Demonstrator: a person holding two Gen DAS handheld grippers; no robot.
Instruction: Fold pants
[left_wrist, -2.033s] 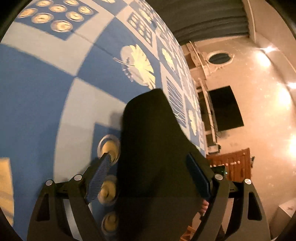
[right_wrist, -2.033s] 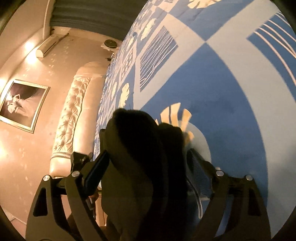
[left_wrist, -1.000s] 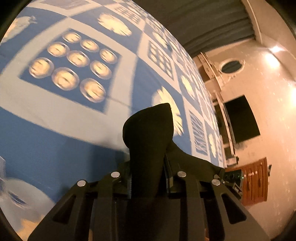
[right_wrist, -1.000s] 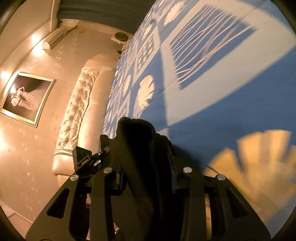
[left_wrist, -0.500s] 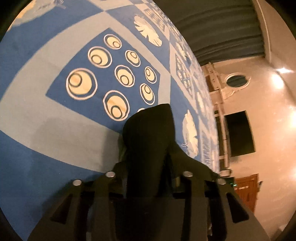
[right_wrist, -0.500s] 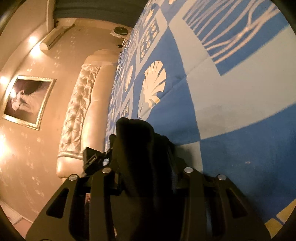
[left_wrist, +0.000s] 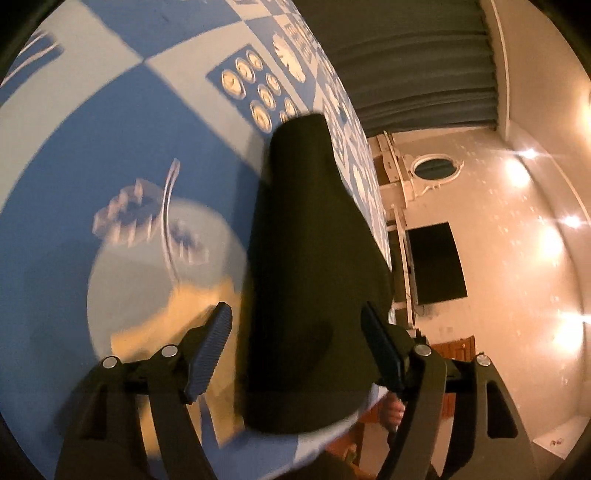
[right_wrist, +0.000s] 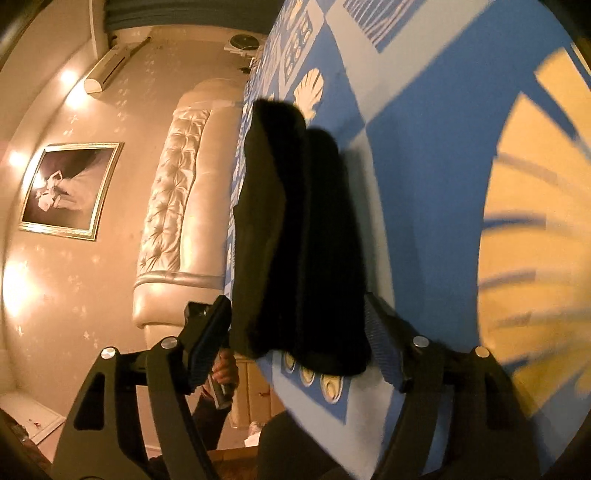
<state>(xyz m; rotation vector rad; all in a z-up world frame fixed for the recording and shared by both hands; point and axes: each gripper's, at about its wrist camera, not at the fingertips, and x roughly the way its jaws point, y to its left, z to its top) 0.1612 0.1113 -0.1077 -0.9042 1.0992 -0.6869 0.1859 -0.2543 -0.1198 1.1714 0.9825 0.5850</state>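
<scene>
The dark pants (left_wrist: 314, 280) lie as a folded bundle on the blue patterned bedspread (left_wrist: 110, 122). My left gripper (left_wrist: 297, 347) is open, its fingers standing apart on either side of the near end of the bundle without pinching it. In the right wrist view the same pants (right_wrist: 299, 240) show as layered dark folds on the bedspread (right_wrist: 424, 166). My right gripper (right_wrist: 295, 339) is open too, with its fingers straddling the near end of the folds. The bundle lies near the bed's edge.
A tufted cream headboard (right_wrist: 177, 206) and a framed picture (right_wrist: 70, 188) are left of the bed in the right wrist view. A dark screen (left_wrist: 436, 262), round mirror (left_wrist: 437, 166) and wooden furniture (left_wrist: 454, 347) stand beyond the bed edge in the left wrist view.
Both grippers were shut on the pants half a second ago and have opened, letting the fabric go. The bundle now rests on the bedspread and both grippers have drawn back slightly.
</scene>
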